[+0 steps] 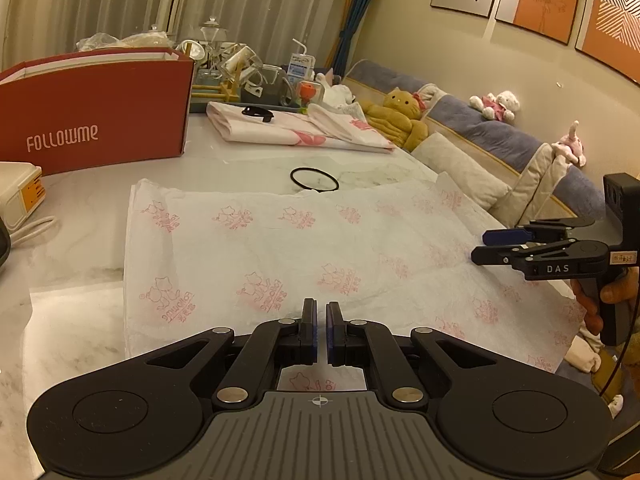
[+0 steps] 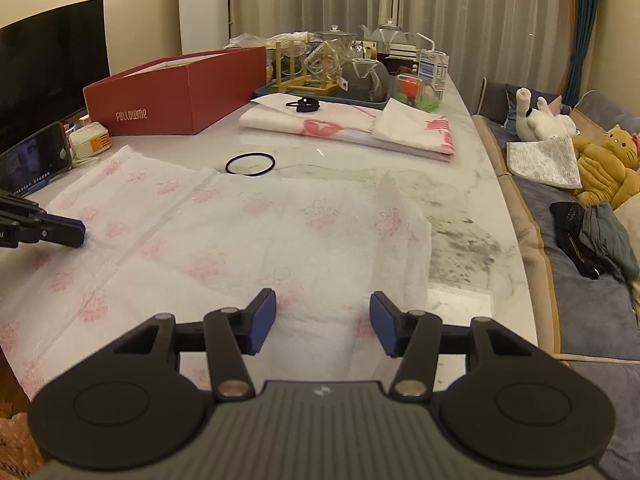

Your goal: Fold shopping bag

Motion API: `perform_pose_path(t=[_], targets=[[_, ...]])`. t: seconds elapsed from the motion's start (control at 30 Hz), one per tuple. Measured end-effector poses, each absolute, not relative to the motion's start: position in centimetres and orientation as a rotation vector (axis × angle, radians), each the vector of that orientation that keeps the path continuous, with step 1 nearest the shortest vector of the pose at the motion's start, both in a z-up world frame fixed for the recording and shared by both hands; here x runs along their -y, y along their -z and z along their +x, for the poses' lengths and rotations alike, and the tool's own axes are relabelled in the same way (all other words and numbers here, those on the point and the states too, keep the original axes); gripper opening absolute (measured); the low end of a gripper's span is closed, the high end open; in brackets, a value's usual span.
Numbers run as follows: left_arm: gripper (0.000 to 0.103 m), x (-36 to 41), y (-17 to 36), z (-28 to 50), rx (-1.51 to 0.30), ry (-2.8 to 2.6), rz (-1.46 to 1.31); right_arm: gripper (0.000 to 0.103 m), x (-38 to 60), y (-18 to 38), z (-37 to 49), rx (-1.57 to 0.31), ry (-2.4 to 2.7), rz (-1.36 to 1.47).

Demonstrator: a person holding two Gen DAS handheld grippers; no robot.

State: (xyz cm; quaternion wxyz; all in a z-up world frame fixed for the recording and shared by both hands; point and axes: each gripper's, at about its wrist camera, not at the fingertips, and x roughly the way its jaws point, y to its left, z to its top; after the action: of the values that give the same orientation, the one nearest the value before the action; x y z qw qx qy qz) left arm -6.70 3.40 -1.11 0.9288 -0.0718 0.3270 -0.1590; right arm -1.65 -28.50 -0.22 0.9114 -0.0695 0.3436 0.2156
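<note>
Left gripper [image 1: 321,312]: black linkage fingers with blue pads pressed together, tips low over the near edge of the white, pink-printed thin shopping bag [image 1: 304,256]; whether a fold of bag is caught between the pads cannot be told. Right gripper [image 2: 322,308]: jaws spread, nothing between the pads, poised above the bag's near right portion; in the left wrist view it sits at the bag's right edge with a person's hand [image 1: 612,292] on its handle. The bag lies spread flat across the white marble-patterned table [image 2: 460,216], one right-hand flap standing up creased. Just beyond the bag's far edge lies a thin black elastic ring [image 2: 250,164]. Farther back: a folded white-and-pink cloth bundle [image 2: 352,128], a red rectangular cardboard box lettered FOLLOWME [image 1: 96,112], and a tray of clear glassware [image 2: 336,68]. A yellow plush cat [image 2: 604,168] rests on the grey sofa [image 2: 592,304] to the right.
</note>
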Motion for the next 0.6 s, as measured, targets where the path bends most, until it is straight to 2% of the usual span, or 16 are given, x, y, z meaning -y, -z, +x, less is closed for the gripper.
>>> perform_pose_path(t=[0.4, 0.6], targets=[[0.004, -3.4, 1.1, -6.7, -0.671, 0.318, -0.147, 0.054, 27.0, -1.5, -2.6, -0.627, -0.486, -0.133], [0.004, -3.6, 1.1, -6.7, -0.668, 0.310, -0.153, 0.054, 24.9, -0.7, -2.2, -0.671, -0.529, -0.203]])
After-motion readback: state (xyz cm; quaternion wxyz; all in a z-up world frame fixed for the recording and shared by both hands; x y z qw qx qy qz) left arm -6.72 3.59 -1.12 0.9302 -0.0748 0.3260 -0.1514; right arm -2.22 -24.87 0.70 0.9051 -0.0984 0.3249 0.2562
